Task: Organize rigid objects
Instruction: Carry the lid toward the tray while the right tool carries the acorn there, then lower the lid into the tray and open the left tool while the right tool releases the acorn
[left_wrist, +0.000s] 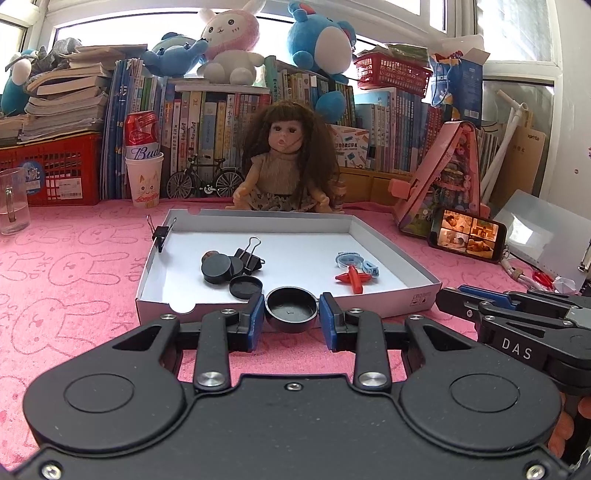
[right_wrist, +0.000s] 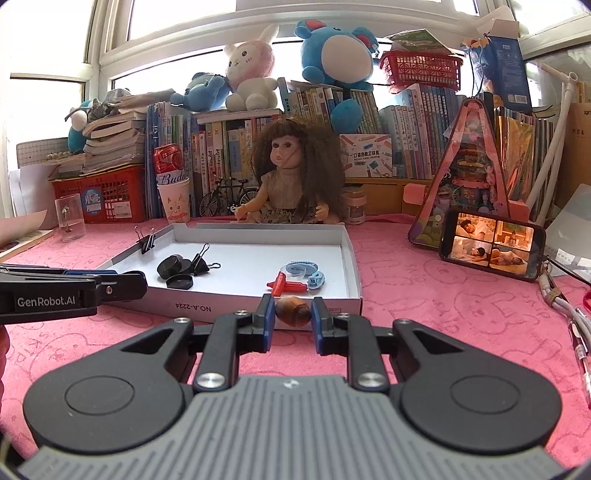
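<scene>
Gripping a black cap (left_wrist: 291, 309) and a brown nut (right_wrist: 293, 311), both tools face the box (left_wrist: 369, 303).

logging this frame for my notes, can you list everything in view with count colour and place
box lid: 1, white, on pink cloth
black caps: 3 in lid, left half
binder clips: 2, black; one in lid, one on left wall
red toy: 1, right half
blue tape: 1, behind red toy
doll: 1, behind lid
phone: 1, right
left gripper: fingers around black cap
right gripper: fingers around brown nut
</scene>
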